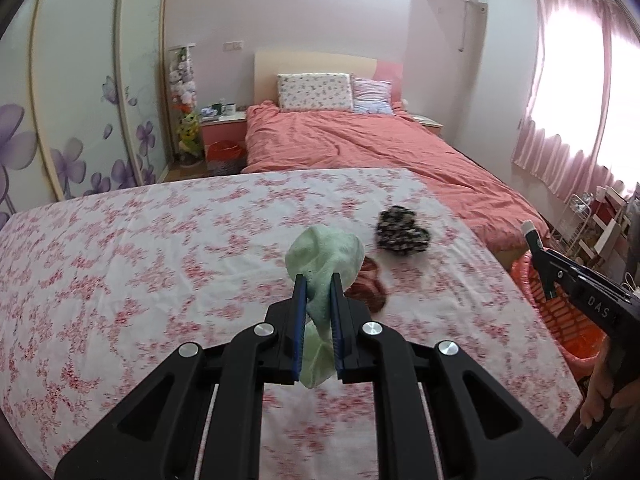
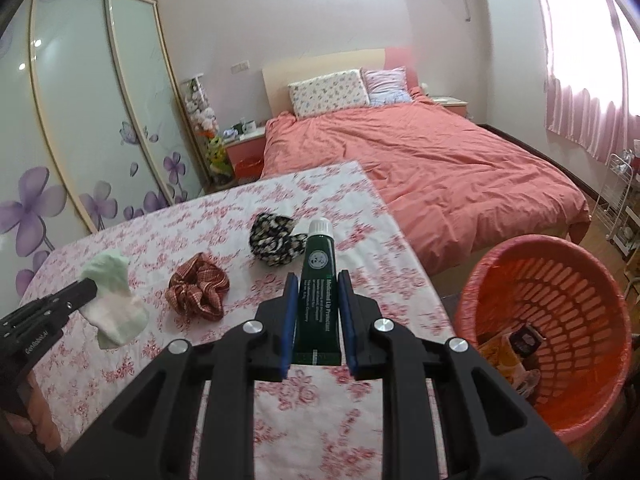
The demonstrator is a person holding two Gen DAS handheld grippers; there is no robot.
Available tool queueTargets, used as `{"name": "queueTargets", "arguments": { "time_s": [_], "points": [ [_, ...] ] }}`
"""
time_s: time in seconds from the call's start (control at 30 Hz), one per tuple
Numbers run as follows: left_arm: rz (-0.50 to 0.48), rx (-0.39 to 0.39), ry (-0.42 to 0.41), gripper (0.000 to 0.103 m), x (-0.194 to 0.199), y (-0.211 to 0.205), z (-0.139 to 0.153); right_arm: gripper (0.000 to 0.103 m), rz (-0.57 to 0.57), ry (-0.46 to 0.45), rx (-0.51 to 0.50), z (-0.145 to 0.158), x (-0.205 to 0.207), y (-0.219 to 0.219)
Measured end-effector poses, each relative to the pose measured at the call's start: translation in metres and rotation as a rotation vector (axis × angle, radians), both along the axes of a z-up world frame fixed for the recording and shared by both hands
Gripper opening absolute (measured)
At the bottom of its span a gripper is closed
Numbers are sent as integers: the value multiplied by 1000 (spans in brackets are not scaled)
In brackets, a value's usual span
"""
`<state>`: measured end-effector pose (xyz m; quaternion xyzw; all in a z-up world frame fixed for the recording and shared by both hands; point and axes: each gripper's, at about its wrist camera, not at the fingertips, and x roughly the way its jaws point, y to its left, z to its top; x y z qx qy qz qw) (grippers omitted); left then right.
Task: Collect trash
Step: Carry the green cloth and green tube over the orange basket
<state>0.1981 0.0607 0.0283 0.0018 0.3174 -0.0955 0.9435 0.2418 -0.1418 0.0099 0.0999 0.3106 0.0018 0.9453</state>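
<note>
A crumpled pale green tissue [image 1: 324, 256] is clamped between the blue pads of the left gripper [image 1: 319, 284], with one wad bulging past the fingertips and another hanging down between the jaws. Just beyond the tips and slightly to their right, a red plaid scrunchie [image 1: 370, 284] lies on the floral tablecloth [image 1: 140, 264], partly hidden by the tissue. Further ahead and to the right a black patterned scrunchie [image 1: 402, 232] is seen on the same cloth.

A dark green tube [image 2: 318, 280] with a white cap is gripped lengthwise by the right gripper [image 2: 318, 280], the cap pointing forward past the tips and the flat crimped end lying back between the jaws. The tube is held above the cloth. To the left of this gripper the red scrunchie is seen, with the left gripper and its tissue further left; the black scrunchie lies just ahead, beside the tube's cap. To the right, below the table edge, an orange basket [image 2: 560, 280] with slotted walls stands on the floor, some wrappers [image 2: 508, 348] lying in it.

Beyond the table a bed [image 2: 440, 168] with a coral cover and two pillows is seen, a mirrored wardrobe [image 2: 80, 120] with purple flowers to the left and pink curtains [image 1: 568, 80] to the right.
</note>
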Motion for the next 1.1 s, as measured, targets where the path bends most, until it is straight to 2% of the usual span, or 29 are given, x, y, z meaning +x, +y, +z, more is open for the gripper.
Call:
{"name": "queueTargets", "arguments": {
  "time_s": [0.6, 1.1],
  "points": [
    [-216, -31, -12, 11, -14, -117, 4, 20, -184, -78, -46, 15, -58, -83],
    [-378, -59, 14, 11, -31, -204, -2, 20, -308, -75, -30, 0, -97, -146]
  ]
}}
